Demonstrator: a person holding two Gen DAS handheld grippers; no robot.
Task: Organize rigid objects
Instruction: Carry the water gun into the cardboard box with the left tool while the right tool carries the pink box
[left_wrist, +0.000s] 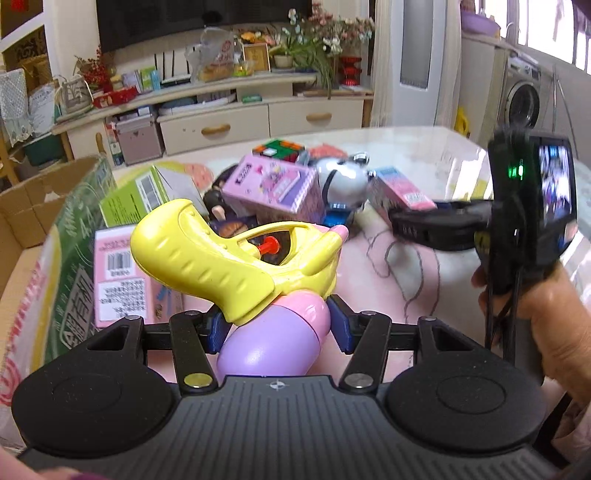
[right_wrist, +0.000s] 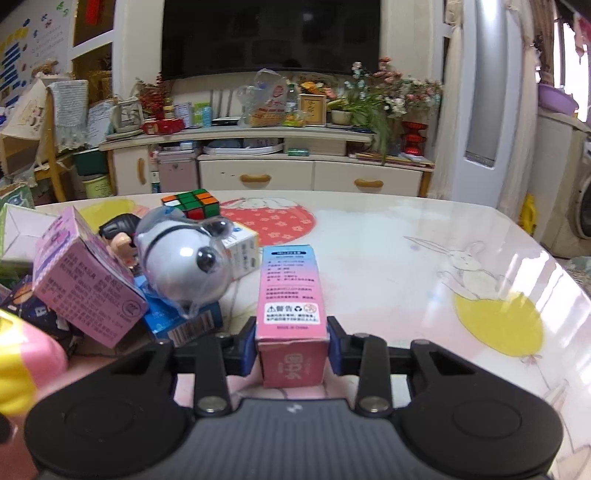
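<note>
Held items: left gripper (left_wrist: 279, 323) pinches toy water gun (left_wrist: 236, 258) above surface (right_wrist: 406, 258), beside cardboard box (left_wrist: 55, 236). Right gripper (right_wrist: 291, 345) pinches pink carton (right_wrist: 290, 306). Outstanding, apparently: Rubik's cube (right_wrist: 191, 202), panda toy (right_wrist: 184, 254), further cartons piled loose.

toy pile (right_wrist: 122, 266) crowding table's left, bare tabletop (right_wrist: 424, 258) open right

Water gun (left_wrist: 236, 254): yellow body, pink-and-purple tank, red trigger. Carton (right_wrist: 291, 314) in the right tongs (right_wrist: 291, 347): pink-to-blue gradient, black print. Tong pads (right_wrist: 248, 347) blue, arms black. Panda toy (right_wrist: 184, 254) white with black eyes. Cube (right_wrist: 192, 203): green, orange, white squares. Bench (right_wrist: 461, 295): white, yellow balloon, rabbit drawing.
</note>
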